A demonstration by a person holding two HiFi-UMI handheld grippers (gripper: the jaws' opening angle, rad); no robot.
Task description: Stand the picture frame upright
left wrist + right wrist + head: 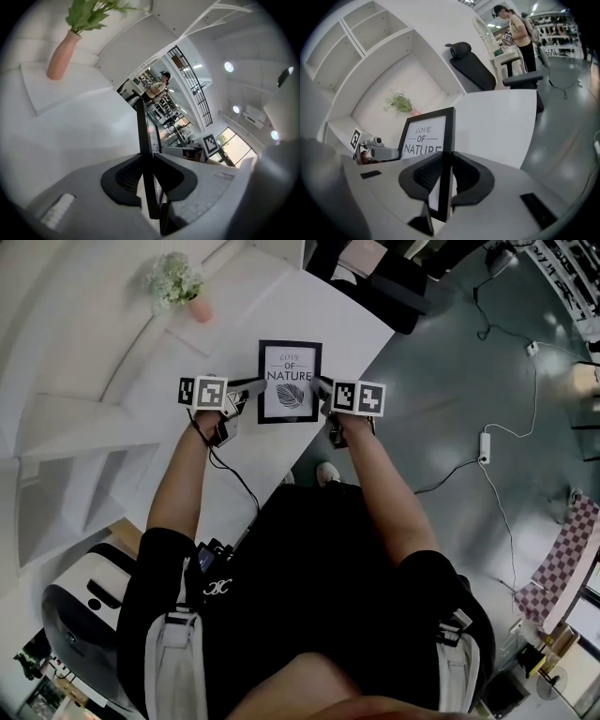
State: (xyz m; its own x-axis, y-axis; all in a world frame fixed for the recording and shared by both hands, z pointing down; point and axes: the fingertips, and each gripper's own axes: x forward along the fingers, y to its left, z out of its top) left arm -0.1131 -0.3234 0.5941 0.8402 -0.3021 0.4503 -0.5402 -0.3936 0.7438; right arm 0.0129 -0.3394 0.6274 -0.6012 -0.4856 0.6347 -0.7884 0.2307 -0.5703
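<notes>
Left gripper (149,165) pinches left edge of black-rimmed rectangular picture frame (290,381) | right gripper (446,174) pinches right edge | frame over white desk (281,306) | gripped, apparently tilted up; standing and release remain

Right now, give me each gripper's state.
Left gripper: closed on the picture frame, at its left edge.
Right gripper: closed on the same frame's right edge.

Pink vase (199,307) with white flowers, upright on raised white ledge at far left of white table (347,320). Empty white shelving (370,33) behind. 1 black office chair (471,65) just beyond table. 1 person (520,30) standing well apart, at a desk. White power strip (485,446) with trailing cables on grey floor (441,381).
</notes>
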